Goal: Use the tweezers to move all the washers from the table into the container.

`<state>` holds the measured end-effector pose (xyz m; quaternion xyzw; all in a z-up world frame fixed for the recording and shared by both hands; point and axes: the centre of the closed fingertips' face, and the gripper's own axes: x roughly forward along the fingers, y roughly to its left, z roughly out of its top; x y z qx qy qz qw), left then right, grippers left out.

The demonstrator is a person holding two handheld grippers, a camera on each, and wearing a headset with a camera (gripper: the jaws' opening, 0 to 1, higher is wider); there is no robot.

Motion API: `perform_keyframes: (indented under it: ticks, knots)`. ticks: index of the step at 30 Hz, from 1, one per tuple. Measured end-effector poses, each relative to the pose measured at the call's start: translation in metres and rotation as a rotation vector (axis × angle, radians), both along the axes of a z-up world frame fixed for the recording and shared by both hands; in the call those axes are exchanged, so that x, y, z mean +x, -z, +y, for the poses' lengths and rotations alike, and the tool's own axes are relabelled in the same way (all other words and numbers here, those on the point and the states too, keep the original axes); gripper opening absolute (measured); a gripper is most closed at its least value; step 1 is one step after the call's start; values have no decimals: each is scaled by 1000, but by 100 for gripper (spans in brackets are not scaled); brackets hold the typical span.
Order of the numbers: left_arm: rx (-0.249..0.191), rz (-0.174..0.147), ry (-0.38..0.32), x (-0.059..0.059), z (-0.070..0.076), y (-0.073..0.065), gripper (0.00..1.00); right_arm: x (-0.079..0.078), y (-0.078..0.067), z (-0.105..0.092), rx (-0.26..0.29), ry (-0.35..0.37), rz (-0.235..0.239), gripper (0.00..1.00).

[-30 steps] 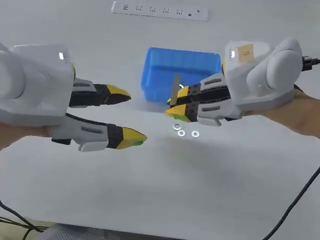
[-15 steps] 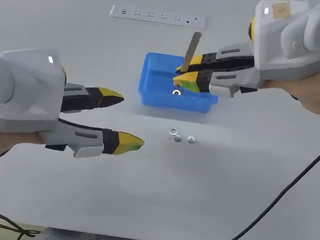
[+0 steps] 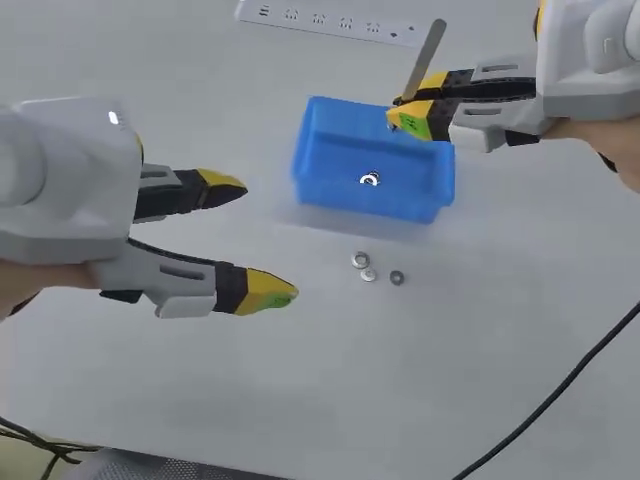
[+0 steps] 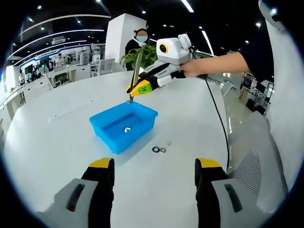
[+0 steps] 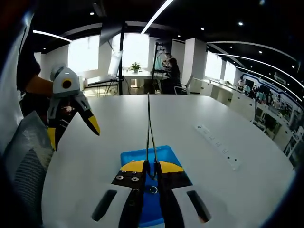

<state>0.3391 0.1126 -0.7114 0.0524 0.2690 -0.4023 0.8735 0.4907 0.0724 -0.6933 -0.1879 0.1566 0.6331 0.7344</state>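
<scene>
Tweezers (image 3: 428,55), pinched narrow, are clamped in the right gripper (image 3: 405,115) above the blue container (image 3: 320,195). One washer (image 3: 370,180) is seen inside; three washers (image 3: 361,261) are noted on the table (image 3: 300,380).

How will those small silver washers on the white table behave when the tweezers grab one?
The small silver washers lie flat and thin, so they will likely skid on the smooth white table rather than lift cleanly. They look light, probably easy to flick away. Two nearly touch, so nudging one may shift the other.
</scene>
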Motion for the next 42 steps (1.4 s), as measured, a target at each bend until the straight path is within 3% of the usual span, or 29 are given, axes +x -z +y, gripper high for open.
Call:
perform_keyframes:
  ticks: [3, 8, 13, 16, 24, 33, 42]
  knots:
    - [17, 8, -4, -1, 1, 4, 84, 6, 10, 1, -3, 14, 24, 10]
    - [26, 14, -11, -3, 4, 6, 81, 13, 29, 7, -12, 40, 72, 10]
    - [32, 31, 1, -7, 2, 8, 83, 22, 44, 12, 25, 99, 150, 10]
    - [48, 38, -21, -6, 6, 9, 86, 24, 57, 14, -8, 108, 150, 10]
    - [43, 51, -15, -6, 4, 11, 84, 20, 73, 15, -61, 102, 125, 10]
    - [41, 51, -23, -3, 4, 12, 86, 10, 76, 12, -73, 97, 122, 10]
    - [41, 58, -14, -5, 1, 12, 86, 11, 75, 6, -76, 112, 122, 10]
